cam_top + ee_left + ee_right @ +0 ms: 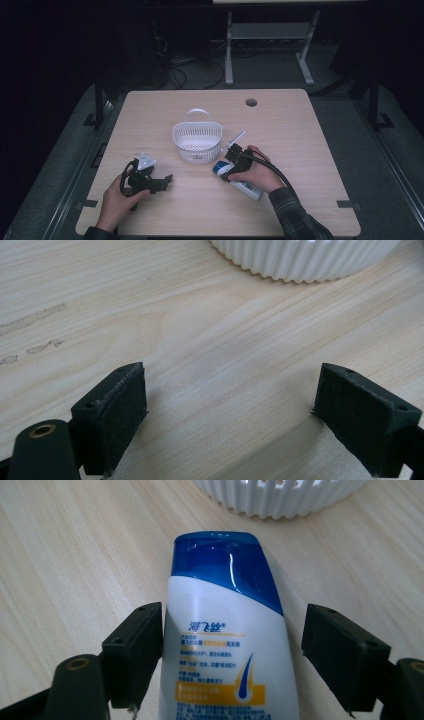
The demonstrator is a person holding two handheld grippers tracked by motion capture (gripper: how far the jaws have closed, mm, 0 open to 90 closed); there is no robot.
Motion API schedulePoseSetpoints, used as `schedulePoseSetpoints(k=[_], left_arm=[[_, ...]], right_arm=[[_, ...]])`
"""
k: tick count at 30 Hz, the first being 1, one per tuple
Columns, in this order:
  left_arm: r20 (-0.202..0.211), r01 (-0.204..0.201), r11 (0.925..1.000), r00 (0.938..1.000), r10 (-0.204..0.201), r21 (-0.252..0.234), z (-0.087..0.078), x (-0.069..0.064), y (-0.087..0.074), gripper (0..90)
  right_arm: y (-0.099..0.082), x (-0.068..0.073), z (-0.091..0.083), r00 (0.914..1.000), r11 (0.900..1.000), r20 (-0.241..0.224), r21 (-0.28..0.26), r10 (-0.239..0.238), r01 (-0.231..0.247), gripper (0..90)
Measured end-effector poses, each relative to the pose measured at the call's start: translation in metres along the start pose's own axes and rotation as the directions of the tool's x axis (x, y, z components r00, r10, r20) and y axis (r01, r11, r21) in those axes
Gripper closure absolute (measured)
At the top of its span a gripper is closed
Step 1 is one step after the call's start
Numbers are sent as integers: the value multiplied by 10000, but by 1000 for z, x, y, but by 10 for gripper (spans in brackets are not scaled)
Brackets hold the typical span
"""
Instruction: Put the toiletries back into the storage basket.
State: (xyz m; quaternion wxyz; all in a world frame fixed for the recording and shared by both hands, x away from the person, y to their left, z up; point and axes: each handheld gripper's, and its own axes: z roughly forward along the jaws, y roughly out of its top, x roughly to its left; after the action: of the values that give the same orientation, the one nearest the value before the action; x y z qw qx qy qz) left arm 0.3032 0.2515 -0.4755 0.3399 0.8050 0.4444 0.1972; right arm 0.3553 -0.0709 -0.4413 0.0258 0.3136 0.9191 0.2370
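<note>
A white shampoo bottle (230, 645) with a blue cap (225, 565) lies flat on the wooden table (280, 130), cap end toward a white slotted basket (197, 142). My right gripper (235, 627) is open astride the bottle: its left jaw touches the bottle's side, and its right jaw stands a little clear. In the high view the right gripper (229, 164) sits over the bottle (248, 189), just right of the basket. My left gripper (167, 180) rests low at the front left, and in its own view it is open (230, 390) over bare wood.
The basket wall (305, 260) rises just beyond the left gripper, and its rim (280, 500) lies just past the bottle's cap. A round cable hole (251, 102) sits near the table's far edge. A metal table frame (270, 35) stands on the floor behind.
</note>
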Motion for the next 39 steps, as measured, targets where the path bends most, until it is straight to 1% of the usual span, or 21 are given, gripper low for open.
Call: schedulePoseSetpoints(k=[4,7,11,12,13,16,17,18,19,21,29,31,32,39], left_arm=[[1,3,10000,10000,-3,-2,0,0,0,126],[-1,6,10000,10000,-6,-1,0,0,0,126],[6,11,10000,10000,-11,-6,0,0,0,126],[6,10,10000,10000,-10,2,0,0,0,126],[3,-5,10000,10000,5,1,0,0,0,126],[9,3,10000,10000,-3,-1,0,0,0,126],[10,1,10000,10000,-1,-3,0,0,0,126],[10,3,10000,10000,-3,-8,0,0,0,126],[11,5,10000,10000,-5,-9,0,0,0,126],[13,8,10000,10000,-8,-10,0,0,0,126],[12,1,10000,10000,-1,1,0,0,0,126],[13,0,10000,10000,0,-5,0,0,0,126],[14,10,10000,10000,-10,-16,0,0,0,126],[19,1,10000,10000,-1,-8,0,0,0,126]], right_arm=[[2,2,4,9999,9994,77,325,-96,93,241],[2,2,7,9997,9989,160,446,-175,167,241],[3,3,10,9995,9971,239,739,-189,171,228],[3,3,11,9991,9968,326,761,-269,244,233],[3,4,11,9991,9969,335,760,-249,223,243],[3,6,11,9984,9964,407,764,-394,362,259],[3,7,11,9977,9960,483,775,-475,437,292],[3,8,11,9964,9958,654,777,-531,480,317],[4,7,11,9959,9957,746,812,-509,448,319],[4,7,10,9957,9952,741,844,-555,491,322],[6,8,10,9960,9943,786,1008,-431,351,337],[6,8,10,9959,9946,796,972,-438,359,339],[6,8,10,9965,9955,764,907,-326,257,340],[2,5,8,9979,9977,640,683,-67,24,342]])
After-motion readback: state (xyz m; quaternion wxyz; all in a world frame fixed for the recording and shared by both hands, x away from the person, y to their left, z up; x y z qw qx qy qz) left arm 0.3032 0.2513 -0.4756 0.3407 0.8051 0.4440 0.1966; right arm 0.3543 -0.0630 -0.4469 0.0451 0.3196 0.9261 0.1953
